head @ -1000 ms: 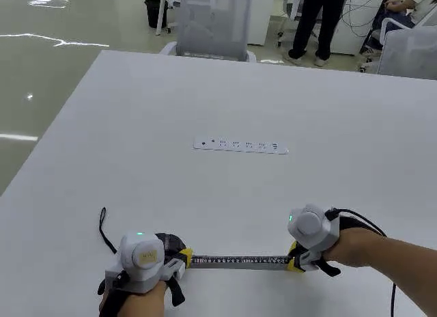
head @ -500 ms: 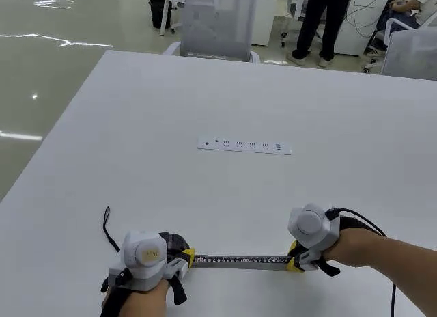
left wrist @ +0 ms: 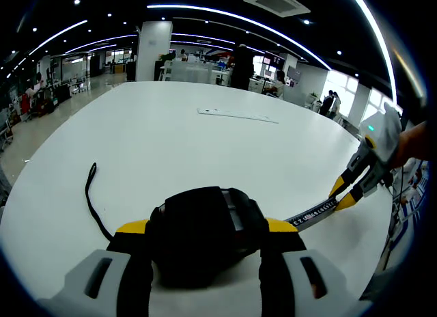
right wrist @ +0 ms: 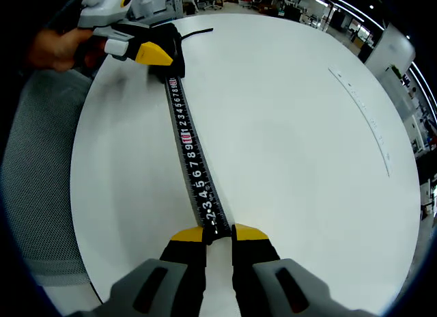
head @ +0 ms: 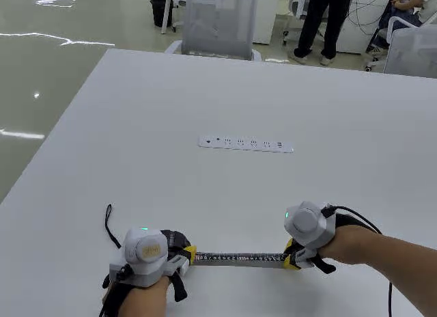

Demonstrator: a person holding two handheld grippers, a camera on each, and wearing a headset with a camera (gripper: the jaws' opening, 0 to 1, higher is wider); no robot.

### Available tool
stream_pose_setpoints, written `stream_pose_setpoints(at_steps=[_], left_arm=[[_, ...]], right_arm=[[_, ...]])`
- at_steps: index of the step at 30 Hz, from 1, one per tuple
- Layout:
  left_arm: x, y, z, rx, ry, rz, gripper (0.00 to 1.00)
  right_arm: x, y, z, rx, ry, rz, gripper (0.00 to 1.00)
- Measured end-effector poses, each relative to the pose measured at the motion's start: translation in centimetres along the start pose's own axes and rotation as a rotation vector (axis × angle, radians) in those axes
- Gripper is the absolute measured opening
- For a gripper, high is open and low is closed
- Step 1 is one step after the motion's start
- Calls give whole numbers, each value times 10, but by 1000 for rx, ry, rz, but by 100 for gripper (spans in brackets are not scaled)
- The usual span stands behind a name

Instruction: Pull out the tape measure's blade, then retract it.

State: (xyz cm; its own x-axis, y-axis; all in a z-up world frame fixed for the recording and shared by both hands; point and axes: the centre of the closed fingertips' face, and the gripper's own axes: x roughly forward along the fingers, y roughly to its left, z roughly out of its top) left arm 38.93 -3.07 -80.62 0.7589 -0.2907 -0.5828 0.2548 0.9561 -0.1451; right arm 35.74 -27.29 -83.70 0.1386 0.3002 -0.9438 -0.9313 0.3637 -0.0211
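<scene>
my left gripper [left wrist: 208, 227] clamps the tape measure case [left wrist: 201, 252] at the table [head: 273, 91] edge nearest me; my right gripper [right wrist: 218, 233] pinches the tip of the blade [right wrist: 189, 145]. the blade lies straight between them, so retracting means easing right toward left.

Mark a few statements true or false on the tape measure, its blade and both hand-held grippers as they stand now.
1. The left hand-held gripper is shut on the tape measure case. True.
2. The blade is fully wound into the case. False: it stretches along the table between the two grippers.
3. The right hand-held gripper pinches the blade's end. True.
4. The power strip lies under the blade. False: it lies farther out on the table, apart from it.
5. The strap is looped over the right hand-held gripper. False: it lies on the table by the case.
</scene>
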Motion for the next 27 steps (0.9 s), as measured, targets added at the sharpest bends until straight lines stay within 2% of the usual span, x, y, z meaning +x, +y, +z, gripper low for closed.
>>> stream_pose_setpoints(at_steps=[27], left_arm=[[-1, 0, 0, 5, 11, -18, 59]], right_arm=[[4, 5, 12, -1, -1, 10, 12]])
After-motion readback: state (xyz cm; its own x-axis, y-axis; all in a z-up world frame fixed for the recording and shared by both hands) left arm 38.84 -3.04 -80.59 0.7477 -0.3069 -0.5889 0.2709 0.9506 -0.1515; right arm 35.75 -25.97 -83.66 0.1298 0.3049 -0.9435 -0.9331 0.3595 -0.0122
